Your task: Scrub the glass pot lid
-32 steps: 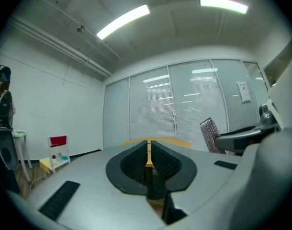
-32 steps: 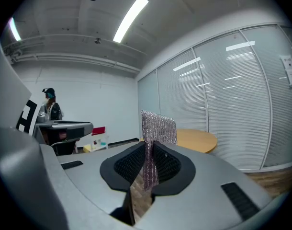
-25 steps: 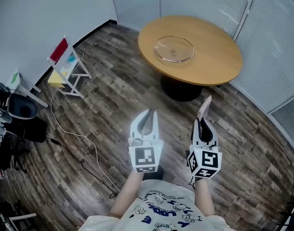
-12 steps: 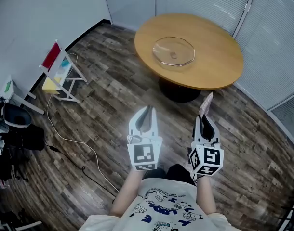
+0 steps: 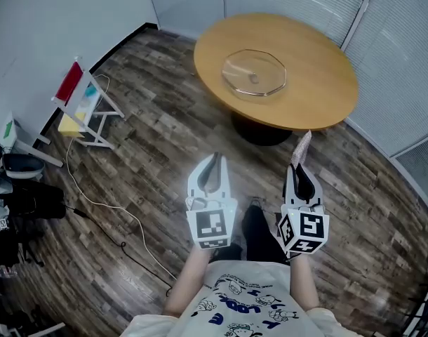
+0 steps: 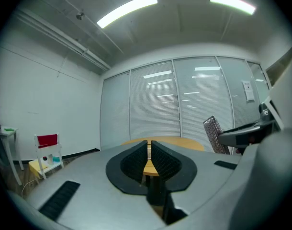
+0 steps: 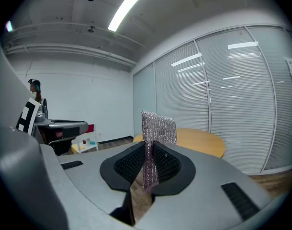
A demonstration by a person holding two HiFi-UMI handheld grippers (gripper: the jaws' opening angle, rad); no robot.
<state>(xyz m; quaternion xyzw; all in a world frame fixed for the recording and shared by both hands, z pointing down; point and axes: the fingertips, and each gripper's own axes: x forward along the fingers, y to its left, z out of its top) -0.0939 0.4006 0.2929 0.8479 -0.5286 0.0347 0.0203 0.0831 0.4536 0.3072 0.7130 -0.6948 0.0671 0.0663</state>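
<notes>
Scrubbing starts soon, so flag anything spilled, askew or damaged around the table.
Nothing stands out. The glass pot lid lies alone on the round table, no spill visible. The right gripper is shut on an upright scrub pad; the left gripper is shut and empty. Only a loose cable trails across the floor at left.

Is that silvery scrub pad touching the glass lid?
Apart. Head view shows the scrub pad in the right gripper, over the floor, well short of the glass lid.
</notes>
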